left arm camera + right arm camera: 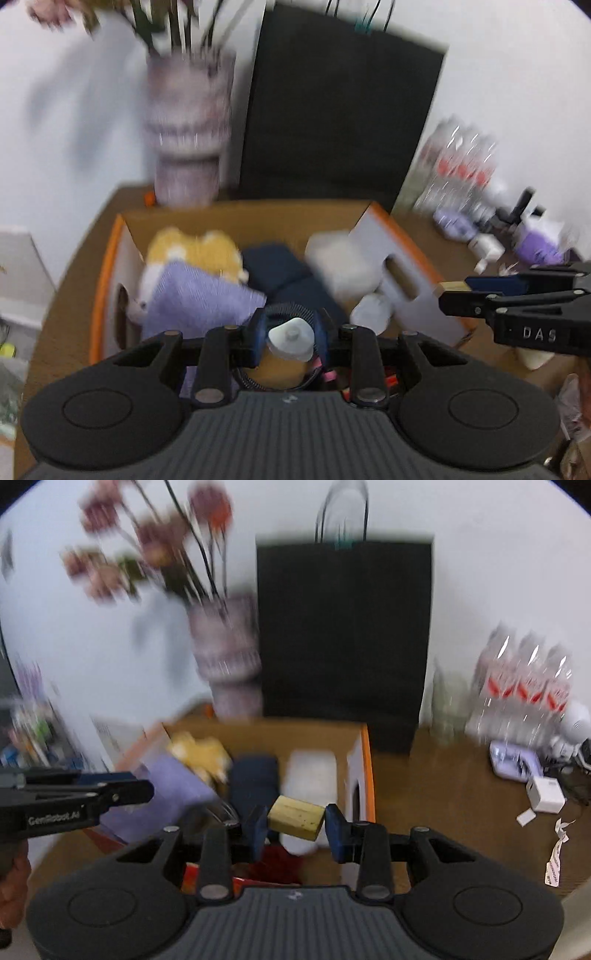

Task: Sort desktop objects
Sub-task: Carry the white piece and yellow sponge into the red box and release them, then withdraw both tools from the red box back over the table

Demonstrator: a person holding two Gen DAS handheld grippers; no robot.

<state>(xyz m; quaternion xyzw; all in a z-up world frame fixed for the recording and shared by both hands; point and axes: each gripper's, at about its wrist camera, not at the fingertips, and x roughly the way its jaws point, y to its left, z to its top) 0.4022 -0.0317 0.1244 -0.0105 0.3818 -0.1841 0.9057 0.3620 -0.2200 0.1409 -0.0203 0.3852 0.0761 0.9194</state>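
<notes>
Holding stuff over the box (364, 760), everything's blurring.
You're pinching a white-capped bottle (291, 338) left (290, 334); right gripper (295, 821) is clamping a wooden block (295, 818), lying crosswise.

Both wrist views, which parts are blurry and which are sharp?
Left wrist view: vase, bottles and box contents smeared by motion; left tongs fairly sharp. Right wrist view: flowers and vase streaked; right tongs and their wooden block crisper. Fisheye bends the edges in both.
</notes>
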